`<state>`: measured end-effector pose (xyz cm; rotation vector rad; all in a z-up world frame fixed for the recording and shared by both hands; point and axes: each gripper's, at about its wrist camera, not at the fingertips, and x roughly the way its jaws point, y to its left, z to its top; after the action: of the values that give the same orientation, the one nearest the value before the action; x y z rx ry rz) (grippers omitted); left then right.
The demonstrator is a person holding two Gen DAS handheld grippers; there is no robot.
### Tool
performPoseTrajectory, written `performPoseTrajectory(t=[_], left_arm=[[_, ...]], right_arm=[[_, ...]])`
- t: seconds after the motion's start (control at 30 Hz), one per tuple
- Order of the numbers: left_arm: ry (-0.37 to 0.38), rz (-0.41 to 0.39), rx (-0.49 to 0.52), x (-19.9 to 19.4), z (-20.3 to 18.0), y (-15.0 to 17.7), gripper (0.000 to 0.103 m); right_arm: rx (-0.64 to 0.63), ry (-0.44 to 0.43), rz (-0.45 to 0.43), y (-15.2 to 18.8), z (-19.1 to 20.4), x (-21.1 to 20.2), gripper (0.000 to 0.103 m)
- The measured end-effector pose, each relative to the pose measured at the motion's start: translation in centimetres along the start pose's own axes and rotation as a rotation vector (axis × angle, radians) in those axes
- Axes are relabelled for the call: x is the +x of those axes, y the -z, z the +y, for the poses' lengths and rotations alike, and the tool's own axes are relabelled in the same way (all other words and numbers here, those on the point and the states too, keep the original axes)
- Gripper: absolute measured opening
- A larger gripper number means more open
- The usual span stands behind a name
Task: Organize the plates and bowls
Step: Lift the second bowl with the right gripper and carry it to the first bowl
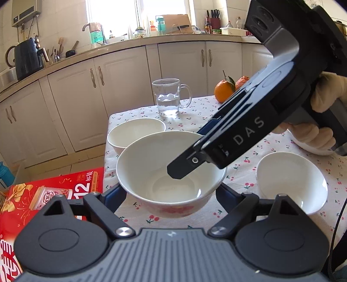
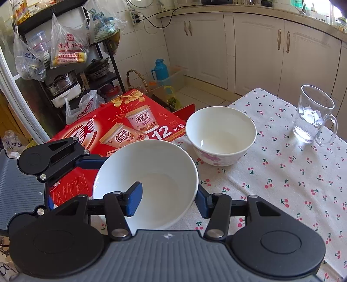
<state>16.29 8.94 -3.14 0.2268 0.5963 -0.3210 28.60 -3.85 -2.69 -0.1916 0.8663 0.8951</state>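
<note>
A glass mug holding a little water stands upright on the cherry-print tablecloth of the desk, straight ahead of the left hand-held gripper; two oranges sit ahead and to its right, near the desk's far edge; a red drinks carton lies off the desk's edge to its left; beyond the right hand-held gripper, ahead and left, a blue thermos stands on the floor beside a wicker basket; plastic bags hang from a black shelf rack further left.
</note>
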Motion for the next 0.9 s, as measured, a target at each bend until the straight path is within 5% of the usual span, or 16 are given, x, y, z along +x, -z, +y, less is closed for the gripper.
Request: performPoseTrajectory(t=[0.47, 0.9], left_arm=[[0.073, -0.036, 0.033, -3.5, -4.2, -1.1, 0.089], [0.184, -0.023, 0.081, -2.8, -8.6, -1.3, 0.089]], right_arm=[[-0.011, 0.058, -0.061, 3.5, 1.4, -7.2, 0.058], [0.068, 0.134, -0.073, 8.5, 0.5, -11.3, 0.058]])
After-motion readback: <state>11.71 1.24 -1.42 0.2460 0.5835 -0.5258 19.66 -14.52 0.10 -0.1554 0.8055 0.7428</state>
